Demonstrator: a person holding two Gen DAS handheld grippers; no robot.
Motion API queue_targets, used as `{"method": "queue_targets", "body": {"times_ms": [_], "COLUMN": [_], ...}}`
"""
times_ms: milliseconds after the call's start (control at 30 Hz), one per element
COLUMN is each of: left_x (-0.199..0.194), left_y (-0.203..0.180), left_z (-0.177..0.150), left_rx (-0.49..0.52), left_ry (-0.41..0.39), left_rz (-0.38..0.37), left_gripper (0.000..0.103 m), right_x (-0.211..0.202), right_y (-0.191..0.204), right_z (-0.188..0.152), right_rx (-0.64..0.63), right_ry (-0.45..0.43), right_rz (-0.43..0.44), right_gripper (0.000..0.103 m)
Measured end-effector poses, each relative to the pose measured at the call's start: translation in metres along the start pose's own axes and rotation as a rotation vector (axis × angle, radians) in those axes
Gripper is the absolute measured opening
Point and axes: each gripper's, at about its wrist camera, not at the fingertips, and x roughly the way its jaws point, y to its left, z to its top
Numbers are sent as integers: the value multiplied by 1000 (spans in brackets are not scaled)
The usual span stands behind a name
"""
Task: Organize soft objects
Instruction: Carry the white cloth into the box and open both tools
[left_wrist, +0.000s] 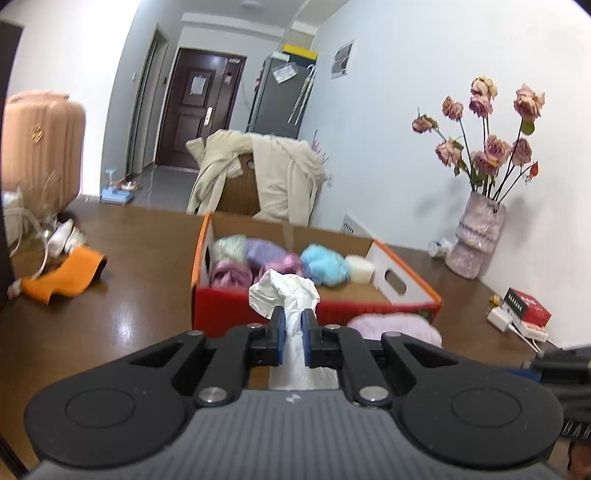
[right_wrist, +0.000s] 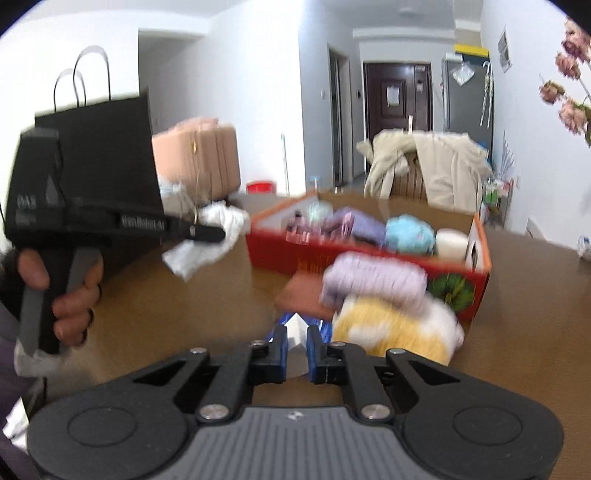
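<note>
My left gripper is shut on a white cloth and holds it above the table, in front of the red cardboard box. The box holds several soft bundles: lilac, pink, blue and cream. In the right wrist view the left gripper hangs at the left with the white cloth dangling from it. My right gripper is shut on a corner of white material just above the table. A lilac knit lies on a yellow-and-white soft item beside the box.
An orange pouch and cables lie on the brown table's left side. A vase of dried roses, a red box and a power strip stand at the right by the wall. A black paper bag stands left.
</note>
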Motion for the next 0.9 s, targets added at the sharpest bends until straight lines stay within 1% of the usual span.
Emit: {"method": "queue_targets", "body": {"times_ms": [133, 233, 300, 367, 433, 533, 567, 600, 633, 667, 700, 733, 767, 800, 900], "left_x": [24, 50, 72, 97, 119, 143, 146, 149, 149, 147, 144, 142, 138, 133, 119], "left_y": [7, 17, 23, 27, 29, 32, 35, 38, 40, 41, 43, 45, 47, 49, 49], "left_z": [27, 47, 59, 65, 64, 55, 52, 50, 48, 47, 46, 47, 49, 52, 62], "left_rx": [15, 9, 8, 19, 47, 68, 59, 48, 44, 44, 47, 49, 42, 33, 32], "left_ry": [-18, -10, 22, 61, 102, 149, 156, 162, 161, 151, 139, 132, 120, 107, 61], "left_rz": [13, 11, 4, 21, 28, 62, 61, 61, 59, 53, 70, 70, 64, 63, 81], "left_gripper": [10, 10, 10, 10, 11, 11, 13, 23, 29, 35, 39, 42, 46, 49, 50], "right_x": [6, 28, 49, 77, 106, 157, 171, 185, 196, 204, 212, 217, 219, 220, 207], "right_y": [-15, -28, -35, -46, -53, -59, -59, -59, -58, -57, -59, -61, -63, -65, -66], "right_z": [36, 67, 83, 101, 114, 125, 125, 123, 121, 118, 116, 113, 111, 110, 113], "right_rx": [-6, -19, -12, 24, 61, 103, 116, 123, 130, 141, 156, 189, 215, 222, 206], "right_ry": [-77, -102, -92, -72, -42, 31, 56, 82, 100, 116, 125, 128, 129, 136, 95], "right_rz": [-9, -1, 7, 39, 68, 76, 75, 71, 67, 69, 79, 89, 91, 87, 46], "right_gripper": [10, 10, 10, 10, 10, 10, 11, 11, 12, 18, 19, 23, 31, 34, 34]}}
